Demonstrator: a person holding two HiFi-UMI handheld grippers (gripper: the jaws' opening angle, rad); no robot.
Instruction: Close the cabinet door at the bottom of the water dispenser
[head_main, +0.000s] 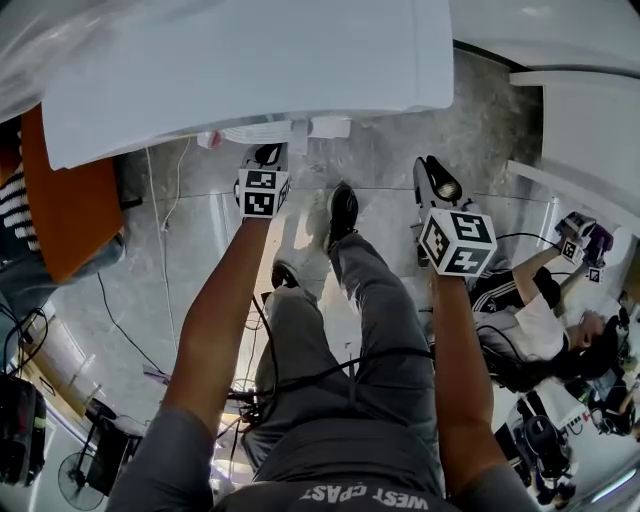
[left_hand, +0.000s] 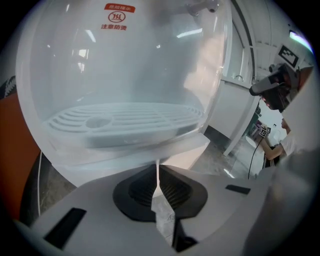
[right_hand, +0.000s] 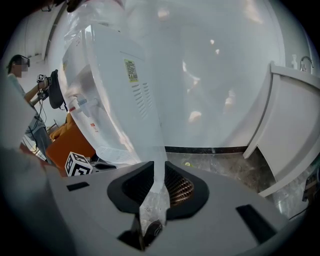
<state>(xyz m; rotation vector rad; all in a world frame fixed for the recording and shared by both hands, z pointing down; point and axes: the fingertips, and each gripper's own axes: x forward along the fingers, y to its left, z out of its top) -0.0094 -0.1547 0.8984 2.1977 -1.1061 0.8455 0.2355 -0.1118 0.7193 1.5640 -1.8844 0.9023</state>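
Note:
The white water dispenser (head_main: 250, 70), wrapped in clear plastic, fills the top of the head view; its body hides the bottom cabinet door there. My left gripper (head_main: 268, 155) is held just under its front edge. In the left gripper view the ribbed drip tray (left_hand: 125, 120) is close ahead, with a white ledge (left_hand: 150, 152) below it, and the left gripper (left_hand: 157, 172) is shut on nothing. My right gripper (head_main: 435, 180) hangs off to the dispenser's right. It (right_hand: 157, 175) faces the side panel with a yellow label (right_hand: 131, 70), jaws together but for a slit, empty.
An orange seat (head_main: 60, 200) stands left of the dispenser. White cabinets (head_main: 590, 130) stand at the right. A seated person (head_main: 520, 320) with other grippers is at the far right. Cables (head_main: 165, 260) run over the stone floor; a fan (head_main: 80, 480) sits lower left.

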